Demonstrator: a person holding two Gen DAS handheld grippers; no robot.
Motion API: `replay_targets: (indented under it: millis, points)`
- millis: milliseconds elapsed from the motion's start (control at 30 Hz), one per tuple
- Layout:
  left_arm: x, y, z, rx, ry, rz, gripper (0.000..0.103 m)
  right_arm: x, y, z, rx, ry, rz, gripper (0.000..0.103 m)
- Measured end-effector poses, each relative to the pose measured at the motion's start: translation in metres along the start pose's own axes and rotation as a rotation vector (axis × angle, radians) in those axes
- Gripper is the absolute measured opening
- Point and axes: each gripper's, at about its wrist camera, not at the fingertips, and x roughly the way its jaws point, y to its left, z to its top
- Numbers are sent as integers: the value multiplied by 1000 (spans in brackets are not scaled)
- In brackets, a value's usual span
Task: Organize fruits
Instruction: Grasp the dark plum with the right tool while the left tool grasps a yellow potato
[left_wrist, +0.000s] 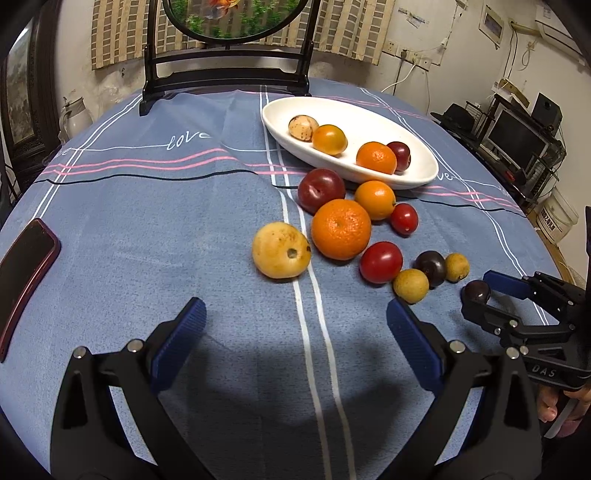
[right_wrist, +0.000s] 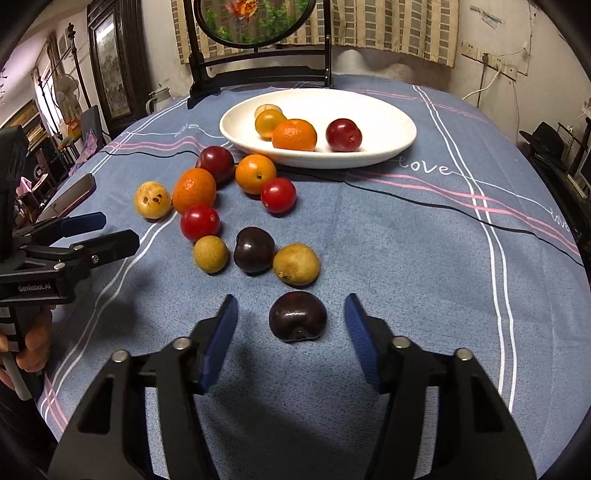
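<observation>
A white oval dish at the back of the table holds several fruits. More fruits lie loose on the blue cloth in front of it, among them a big orange and a yellow fruit. My right gripper is open, its fingers on either side of a dark cherry on the cloth, not touching it. My left gripper is open and empty, just in front of the yellow fruit.
A phone lies at the left edge of the table. A dark wooden stand with a round painted panel stands at the back. The table edge drops off at the right, with shelves and a monitor beyond.
</observation>
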Motion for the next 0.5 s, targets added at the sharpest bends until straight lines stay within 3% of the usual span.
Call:
replay_targets:
  millis: [233, 500]
  points:
    - [1, 1, 0, -5, 2, 2, 100, 6, 0, 0, -6, 27, -3, 48]
    - [2, 5, 0, -28, 0, -14, 100, 7, 0, 0, -6, 34, -23, 34]
